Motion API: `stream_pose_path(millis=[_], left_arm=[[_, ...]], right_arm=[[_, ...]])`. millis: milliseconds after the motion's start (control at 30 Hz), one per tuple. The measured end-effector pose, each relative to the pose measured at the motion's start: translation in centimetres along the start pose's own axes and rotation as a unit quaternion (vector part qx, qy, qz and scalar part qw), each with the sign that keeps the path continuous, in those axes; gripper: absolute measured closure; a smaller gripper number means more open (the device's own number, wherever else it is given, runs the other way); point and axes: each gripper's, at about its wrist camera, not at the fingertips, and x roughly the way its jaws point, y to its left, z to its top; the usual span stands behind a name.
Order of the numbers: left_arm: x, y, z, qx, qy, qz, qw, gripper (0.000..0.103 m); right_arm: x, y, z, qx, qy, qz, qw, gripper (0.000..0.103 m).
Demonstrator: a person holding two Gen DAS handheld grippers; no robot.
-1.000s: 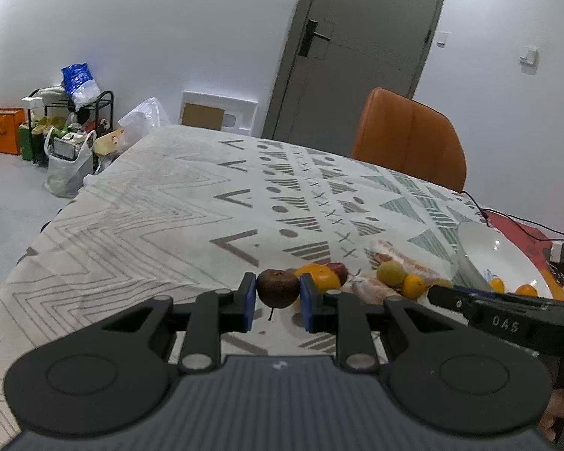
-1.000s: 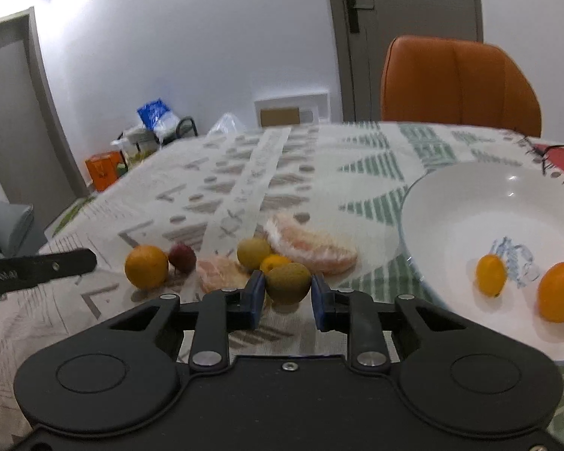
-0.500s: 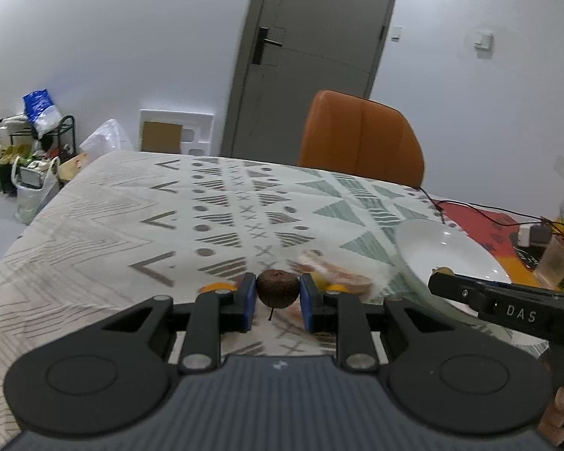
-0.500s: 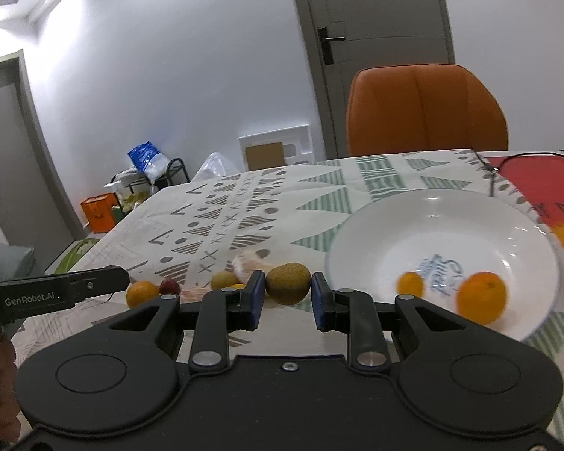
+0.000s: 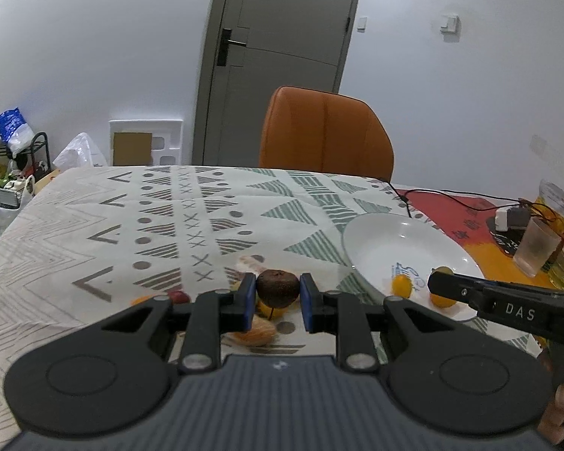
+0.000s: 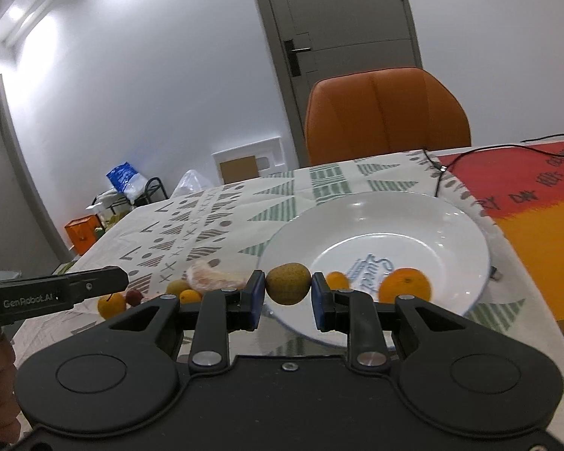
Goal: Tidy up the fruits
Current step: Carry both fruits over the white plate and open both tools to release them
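Note:
My left gripper (image 5: 277, 293) is shut on a dark brown wrinkled fruit (image 5: 277, 288), held above the patterned tablecloth. My right gripper (image 6: 287, 288) is shut on a greenish-brown kiwi-like fruit (image 6: 287, 283), held near the front rim of the white plate (image 6: 451, 225). In the plate lie a small orange fruit (image 6: 336, 280) and a larger orange (image 6: 405, 285). Left of the plate on the cloth lie peeled citrus segments (image 6: 214, 280), a yellow-green fruit (image 6: 177, 286), a small orange one (image 6: 190, 295), a red one (image 6: 133, 296) and an orange (image 6: 111, 304). The plate (image 5: 376, 240) shows right of my left gripper.
An orange chair (image 5: 325, 131) stands behind the table's far edge. A black cable (image 5: 451, 197) runs over the red-and-orange mat (image 6: 526, 195) at the right. A frosted glass (image 5: 535, 246) and bottles stand at the far right. A rack with bags (image 5: 15, 158) stands on the floor at left.
Both grippers have carried their fruits rightward and a little upward, from over the fruit pile towards the plate. The plate now sits directly ahead of the right gripper. Both grips are unchanged.

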Motion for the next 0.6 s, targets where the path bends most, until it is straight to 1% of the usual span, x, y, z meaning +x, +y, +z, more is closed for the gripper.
stream_pose_path(millis=[233, 267, 300, 333, 533, 600], left_arm=[[1.3, -1.8, 0.2, 0.014, 0.008, -0.006, 0.9999, 0.08], [1.5, -2.1, 0.2, 0.016, 0.01, -0.006, 0.9998, 0.08], [1.8, -2.4, 0.2, 0.018, 0.012, -0.007, 0.9997, 0.08], [2.0, -2.6, 0.3, 0.019, 0.013, -0.008, 0.9997, 0.08], [3.2, -4.4, 0.4, 0.036, 0.021, -0.013, 0.9991, 0.08], [3.6, -5.1, 0.4, 0.041, 0.023, -0.016, 0.9987, 0.08]], right_arm=[[-0.3, -1.7, -0.3, 0.011, 0.0, -0.007, 1.0, 0.078], [-0.3, -1.8, -0.3, 0.011, 0.002, -0.008, 1.0, 0.077], [-0.3, -2.0, -0.4, 0.011, 0.006, -0.009, 1.0, 0.072], [-0.2, -2.2, -0.4, 0.014, 0.007, -0.012, 1.0, 0.069], [-0.8, -3.8, -0.5, 0.03, -0.001, -0.005, 1.0, 0.069], [-1.3, -4.4, -0.4, 0.036, -0.01, -0.006, 0.999, 0.069]])
